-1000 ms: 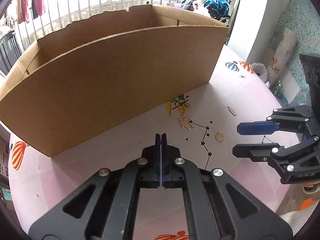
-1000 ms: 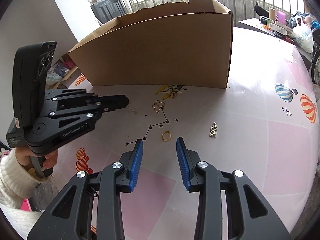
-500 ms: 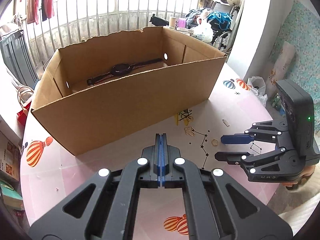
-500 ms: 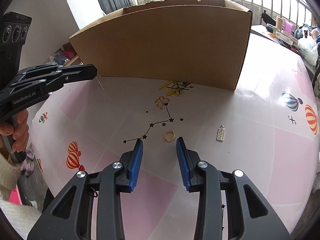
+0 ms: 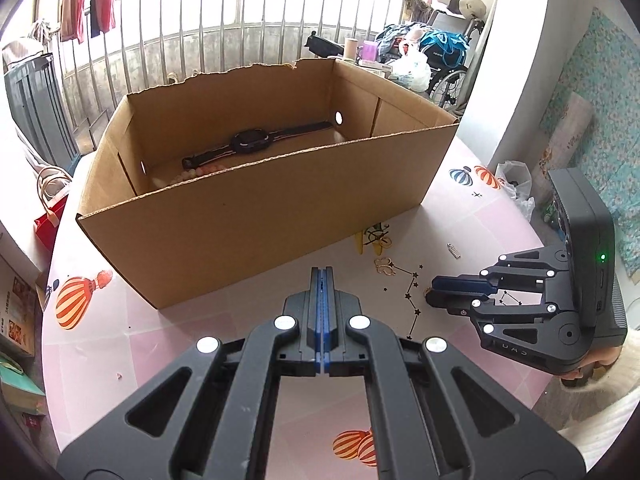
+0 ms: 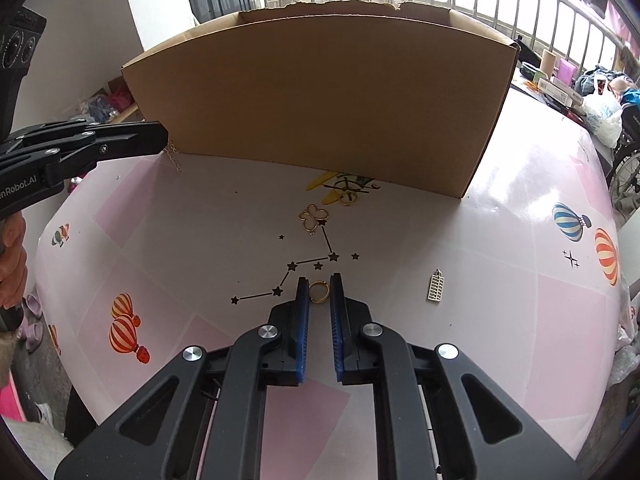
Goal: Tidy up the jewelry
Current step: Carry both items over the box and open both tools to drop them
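1. Jaws of the right gripper (image 6: 319,294) have just been closing around the gold ring (image 6: 319,291), which lies on the pink table (image 6: 500,320) at the centre of the right wrist view; whether the pads already pinch it I cannot tell.
2. Left gripper (image 5: 322,280) is clenched; a thin chain (image 6: 173,156) hangs from its tip, upper left of that view.
3. Risk: the ring is thin and flat, so the pads may skid over it or flick it away.
4. Risk: the chain could slip free before it clears the wall of the cardboard box (image 5: 260,208).
5. Count on the table: one ring, one butterfly charm (image 6: 313,218), one silver pendant (image 6: 435,287), one small gold piece (image 6: 347,198) near the box.
6. Inside the box: one watch (image 5: 251,141), one bead strand (image 5: 196,172).
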{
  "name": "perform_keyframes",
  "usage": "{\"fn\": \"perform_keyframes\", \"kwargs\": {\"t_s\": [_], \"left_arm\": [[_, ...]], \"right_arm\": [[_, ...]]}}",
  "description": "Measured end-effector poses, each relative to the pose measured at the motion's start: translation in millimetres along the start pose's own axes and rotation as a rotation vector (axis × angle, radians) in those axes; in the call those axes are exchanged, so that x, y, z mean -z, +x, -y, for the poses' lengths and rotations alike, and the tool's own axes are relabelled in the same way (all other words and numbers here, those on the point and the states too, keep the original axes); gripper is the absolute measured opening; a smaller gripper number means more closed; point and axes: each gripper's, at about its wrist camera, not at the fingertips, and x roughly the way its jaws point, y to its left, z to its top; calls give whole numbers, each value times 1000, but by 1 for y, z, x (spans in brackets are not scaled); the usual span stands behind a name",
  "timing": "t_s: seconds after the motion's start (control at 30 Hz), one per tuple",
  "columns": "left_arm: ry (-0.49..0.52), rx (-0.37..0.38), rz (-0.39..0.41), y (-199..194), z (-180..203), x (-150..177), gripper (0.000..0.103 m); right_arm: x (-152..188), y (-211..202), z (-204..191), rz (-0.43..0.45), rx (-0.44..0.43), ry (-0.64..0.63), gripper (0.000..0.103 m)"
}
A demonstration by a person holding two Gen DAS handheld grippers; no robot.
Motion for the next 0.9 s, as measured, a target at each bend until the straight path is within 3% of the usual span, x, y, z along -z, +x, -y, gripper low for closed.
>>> {"fn": "perform_keyframes", "kwargs": {"t_s": [0.2, 0.3, 0.6, 0.73, 0.9], "left_arm": [[2, 5, 13, -9, 1, -2, 0], [-14, 50, 23, -16, 0, -11, 0], [-19, 20, 96, -48, -29, -90, 0], [-42, 28, 0, -24, -59, -127, 0], [-61, -13, -215, 44, -93, -144, 0]], "right_arm": [[-4, -19, 1, 20, -41, -12, 11], [-6, -38, -12, 73, -4, -87, 11], [-69, -99, -8, 265, -50, -82, 11], [-113, -98, -1, 291, -59, -100, 11], [-174, -52, -4, 161, -55, -168, 11]]}}
